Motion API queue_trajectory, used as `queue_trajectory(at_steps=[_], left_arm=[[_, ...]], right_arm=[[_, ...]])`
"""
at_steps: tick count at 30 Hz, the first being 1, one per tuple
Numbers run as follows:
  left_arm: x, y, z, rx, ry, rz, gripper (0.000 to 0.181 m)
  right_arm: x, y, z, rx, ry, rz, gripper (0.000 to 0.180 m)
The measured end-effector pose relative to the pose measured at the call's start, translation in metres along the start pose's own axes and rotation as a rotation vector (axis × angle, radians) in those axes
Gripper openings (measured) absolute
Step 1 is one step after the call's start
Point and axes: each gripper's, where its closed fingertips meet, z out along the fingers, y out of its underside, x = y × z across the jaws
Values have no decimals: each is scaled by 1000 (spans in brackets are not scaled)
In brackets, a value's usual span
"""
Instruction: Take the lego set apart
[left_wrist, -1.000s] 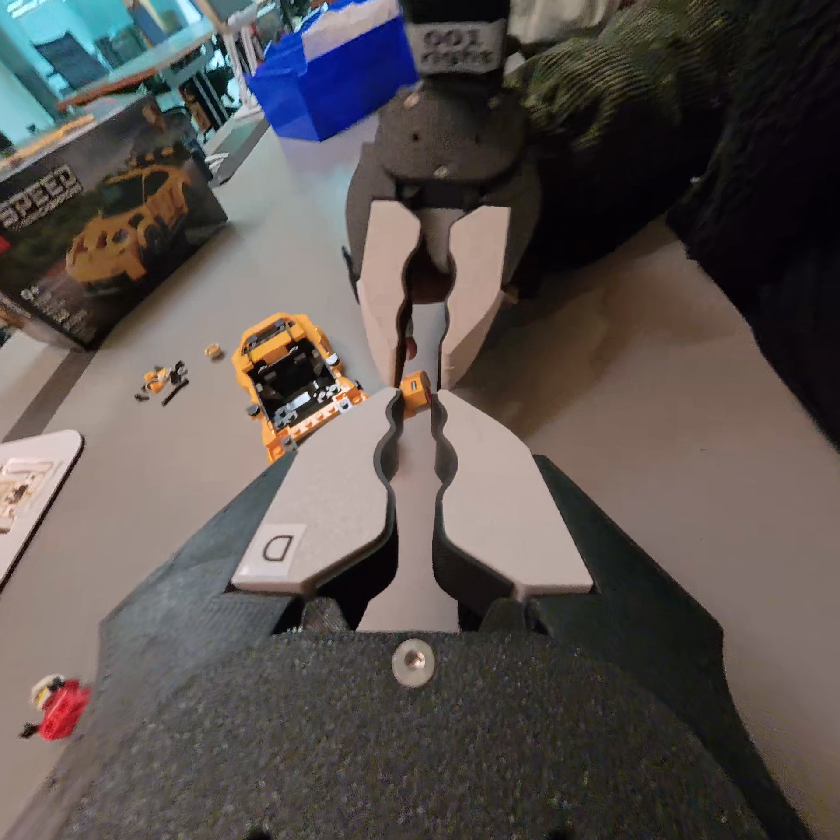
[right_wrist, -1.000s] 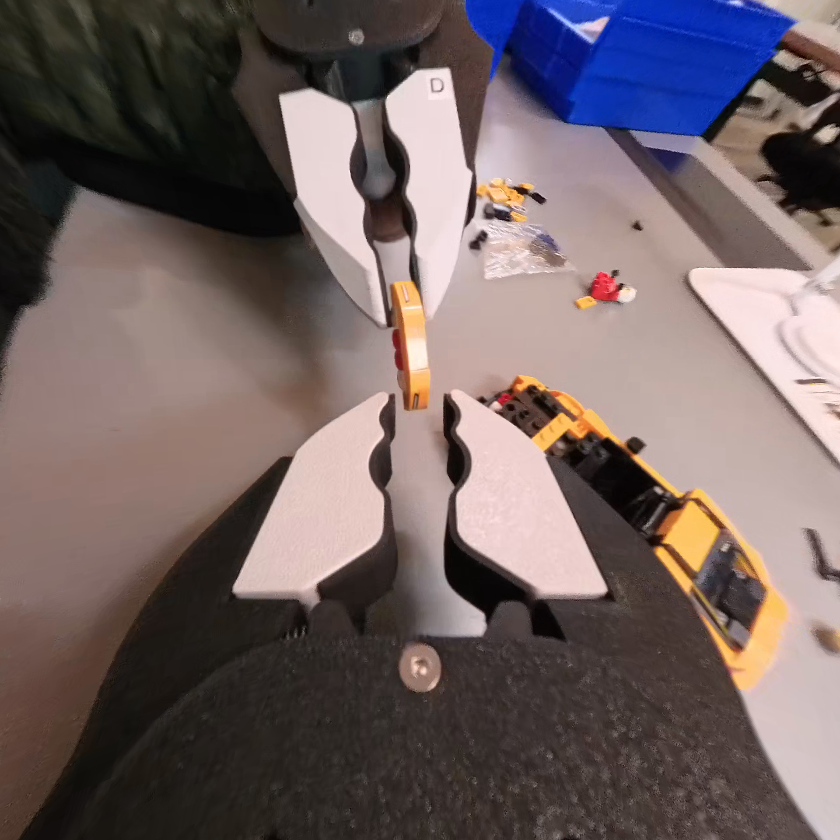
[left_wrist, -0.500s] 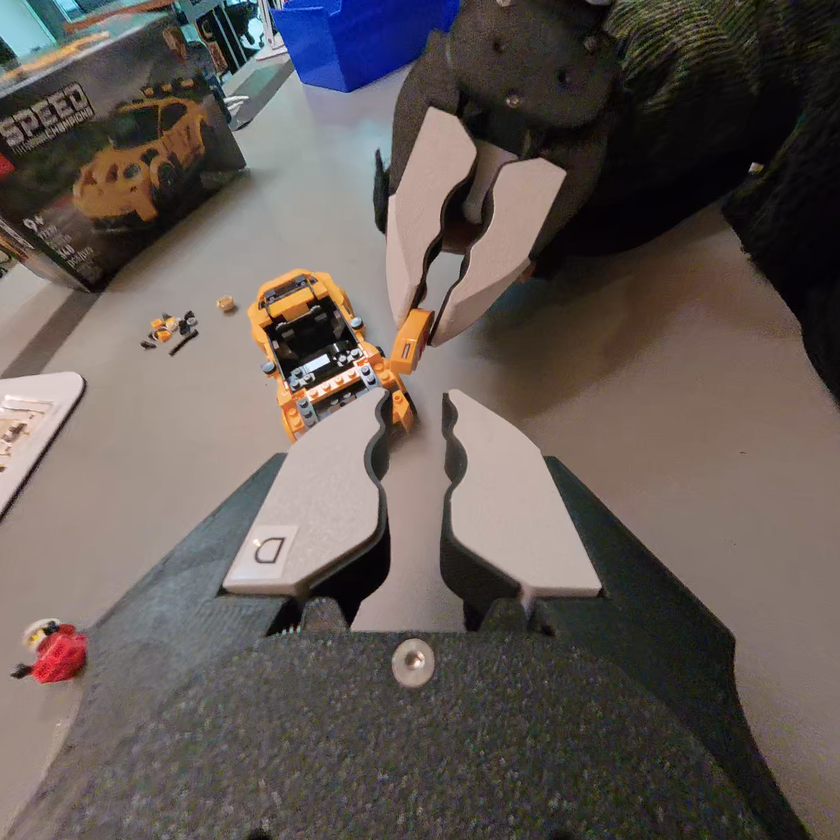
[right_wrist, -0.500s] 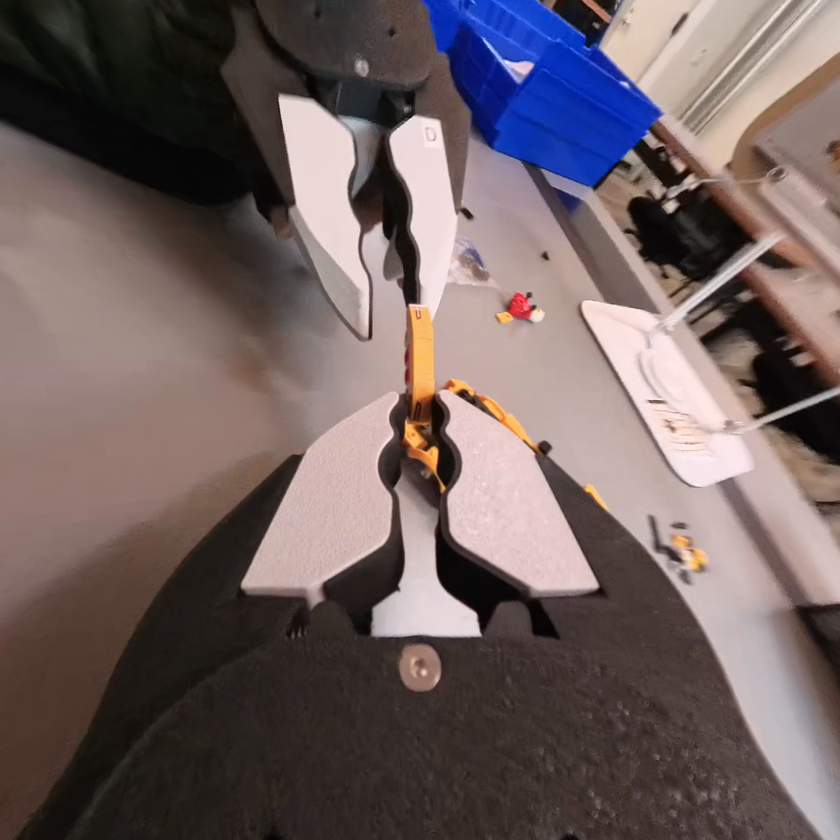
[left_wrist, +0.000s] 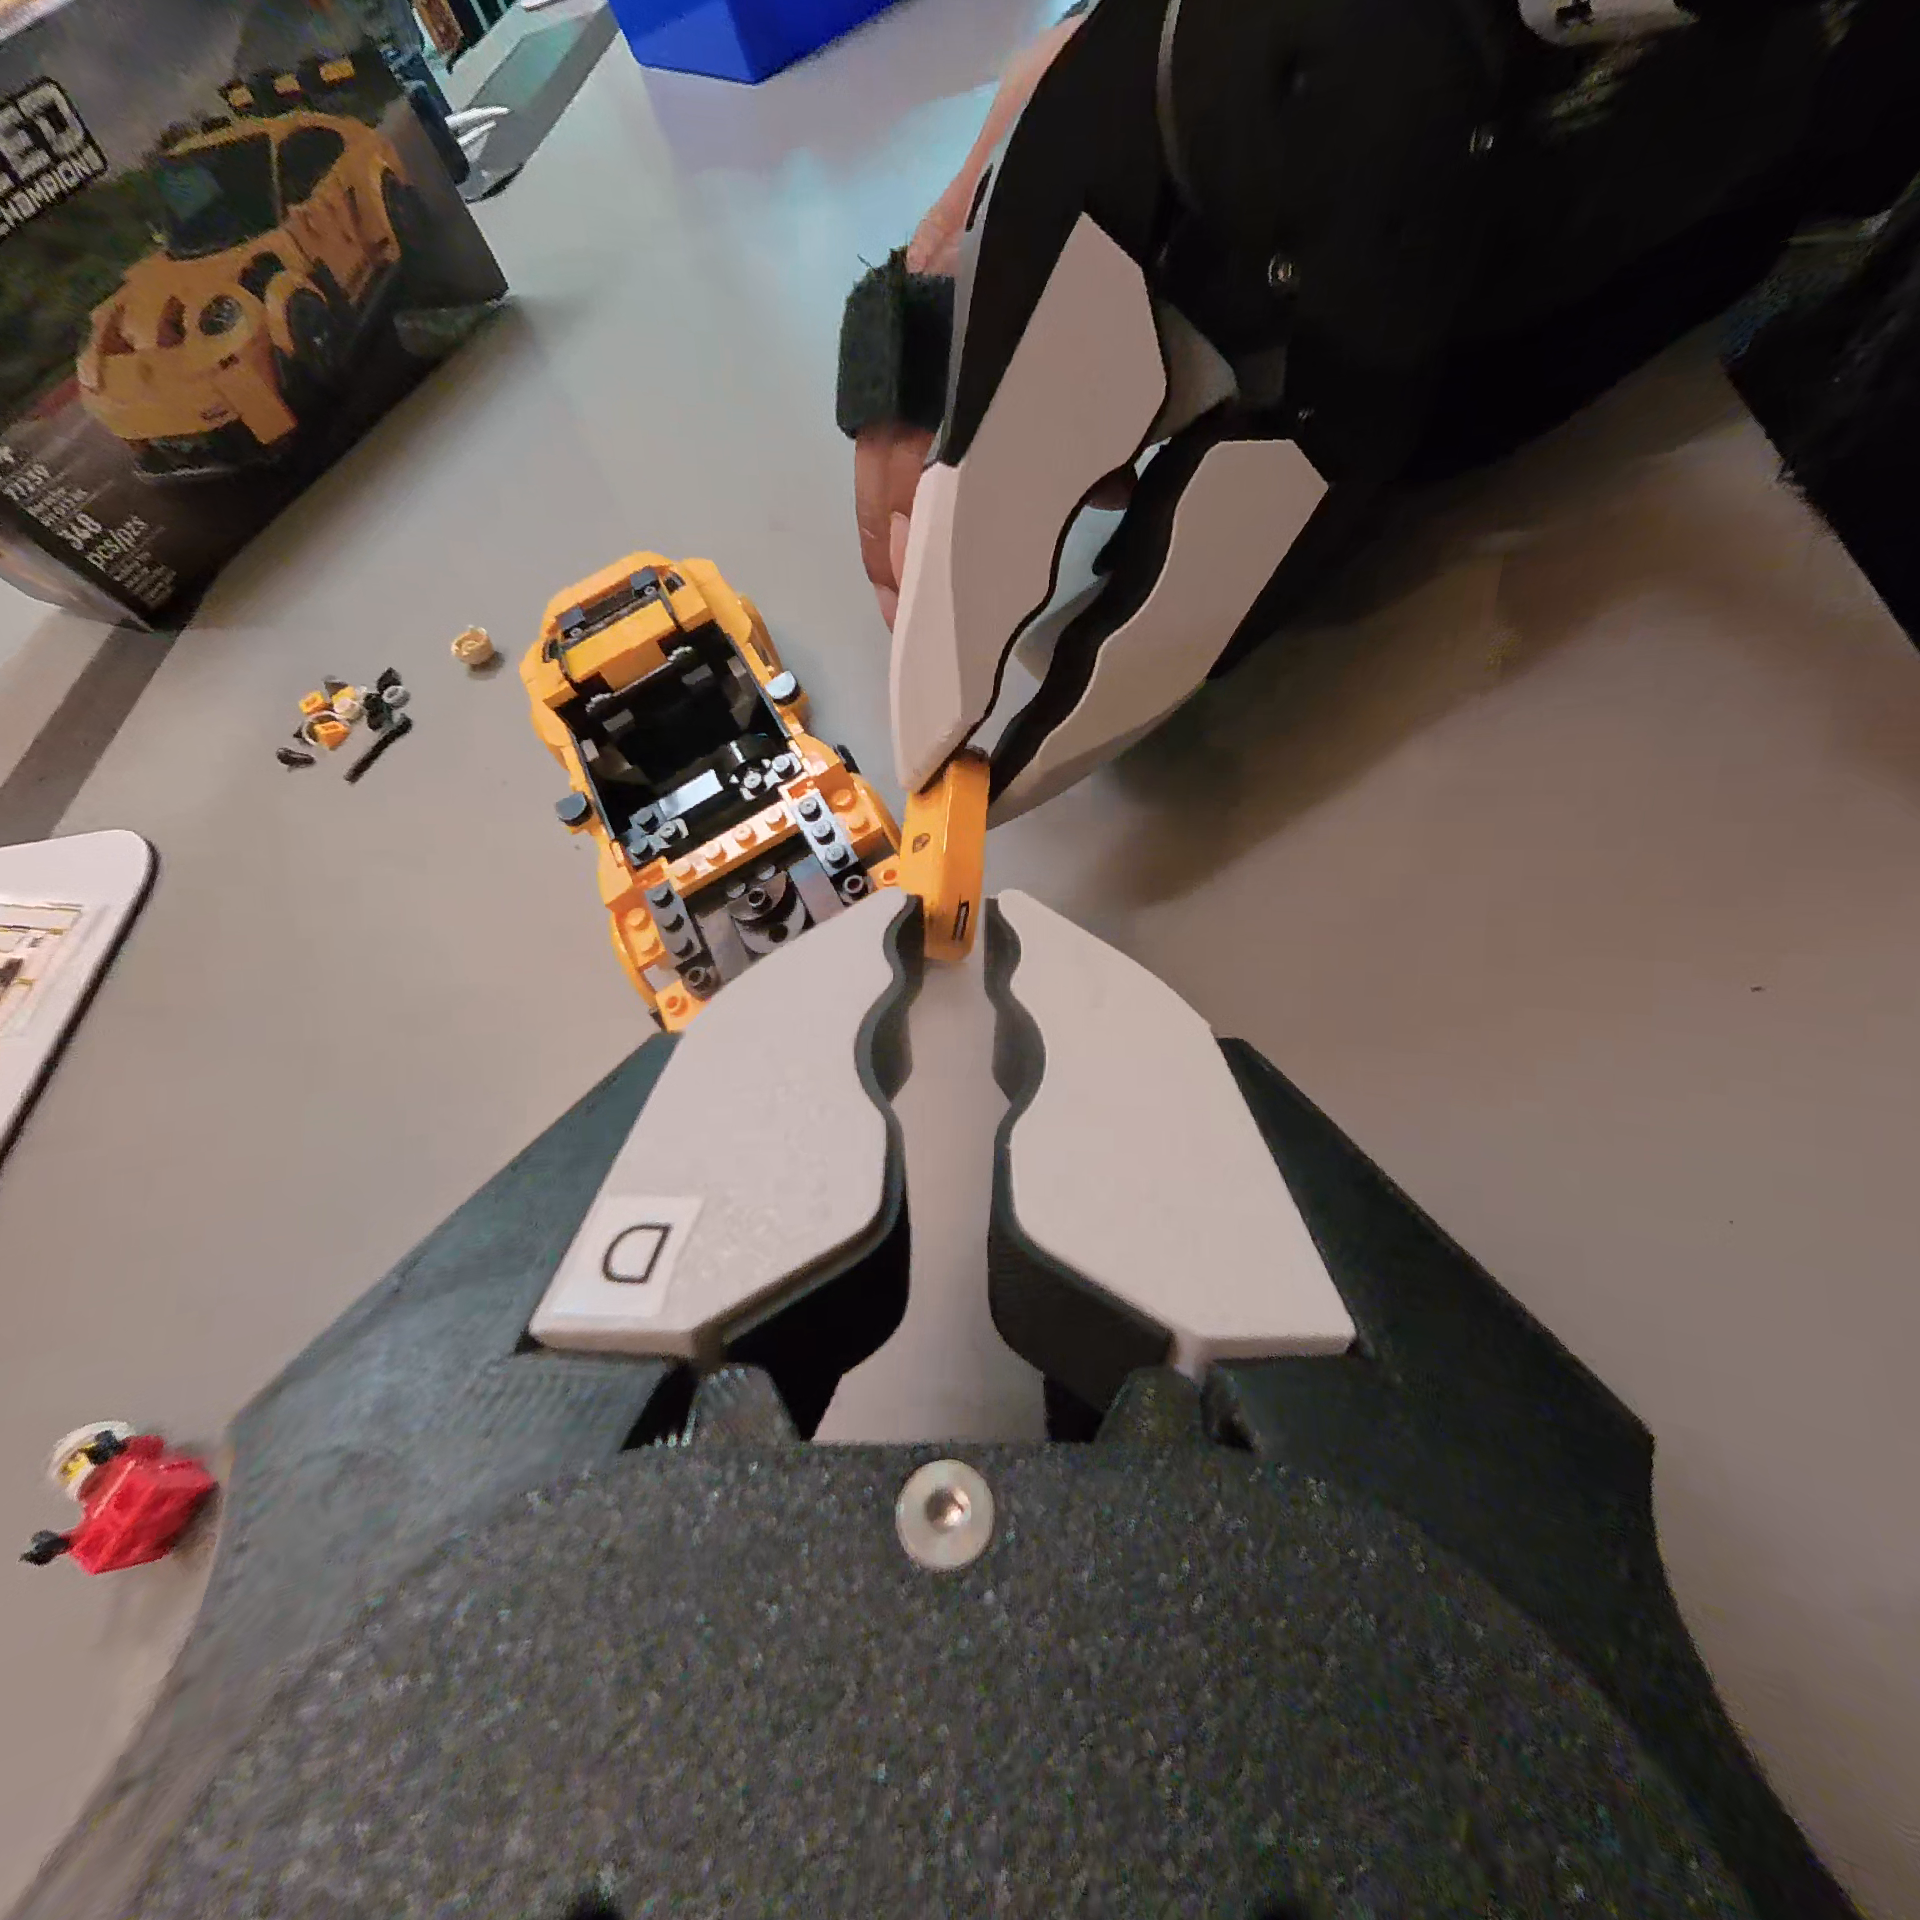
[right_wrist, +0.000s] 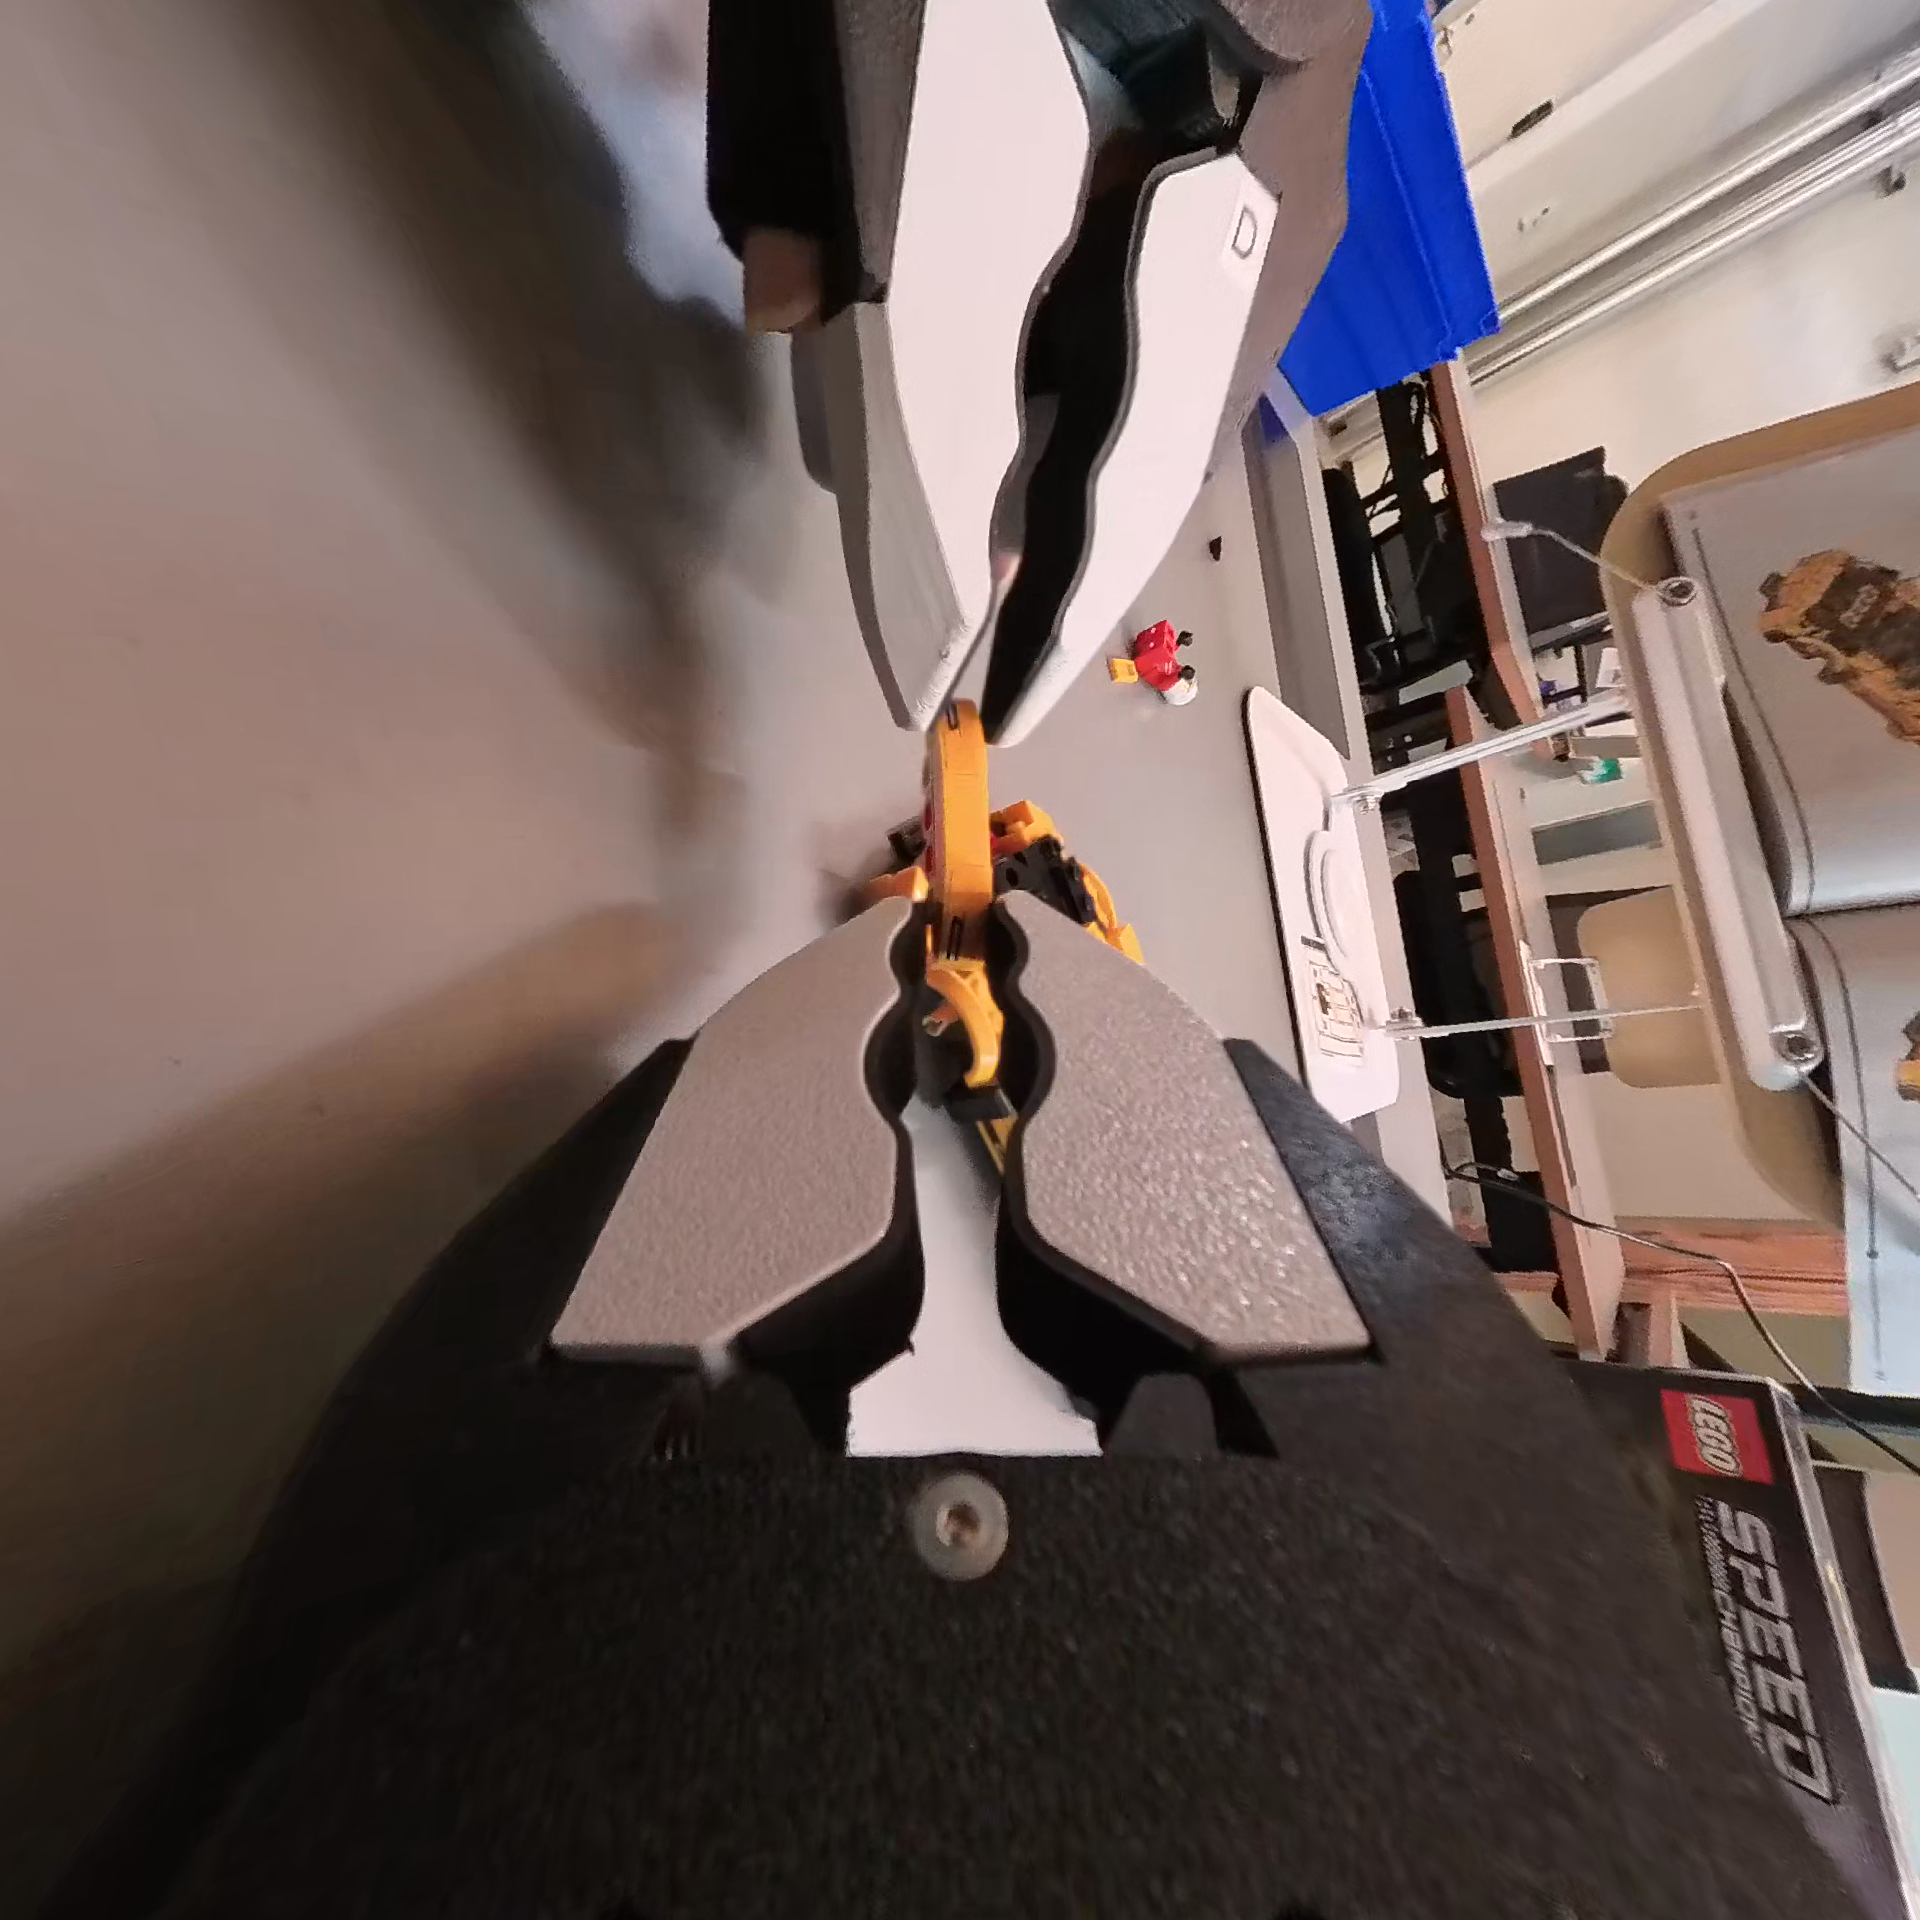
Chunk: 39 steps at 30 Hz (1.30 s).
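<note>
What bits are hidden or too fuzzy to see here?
- Left wrist view: the front edge of the yellow toy car is covered by the left gripper.
- Left wrist view: the small loose parts are too tiny to name.
- Right wrist view: most of the car is behind the right gripper and the yellow piece it pinches.
- Right wrist view: the table on the left is blurred.

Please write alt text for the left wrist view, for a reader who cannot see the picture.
Two grey-fingered grippers meet tip to tip on a small orange lego piece: the left gripper from below, the right gripper from above. Behind them on the grey table stands a partly dismantled orange lego car.
</note>
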Motion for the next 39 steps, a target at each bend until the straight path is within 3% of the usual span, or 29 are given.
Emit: queue_trajectory(at_steps=[2,9,14,17,19,29,39], left_arm=[[-1,-2,0,7,-17,18,19],[-6,-2,-1,-45,-111,125,9],[-29,-8,-15,-72,-285,208,8],[-46,-14,-26,-47,-394,196,9],[-50,-19,-29,-33,-436,199,8],[-34,-52,-16,-40,-548,201,8],[-36,-31,-7,-81,-475,99,8]], right_arm=[[2,-1,-1,-6,14,-7,10],[9,-2,-4,-23,77,-46,10],[40,3,-13,-28,104,369,18],[37,4,-13,-84,8,649,1],[31,7,-8,-146,5,717,0],[22,28,7,-276,74,805,0],[21,37,7,-287,69,757,1]])
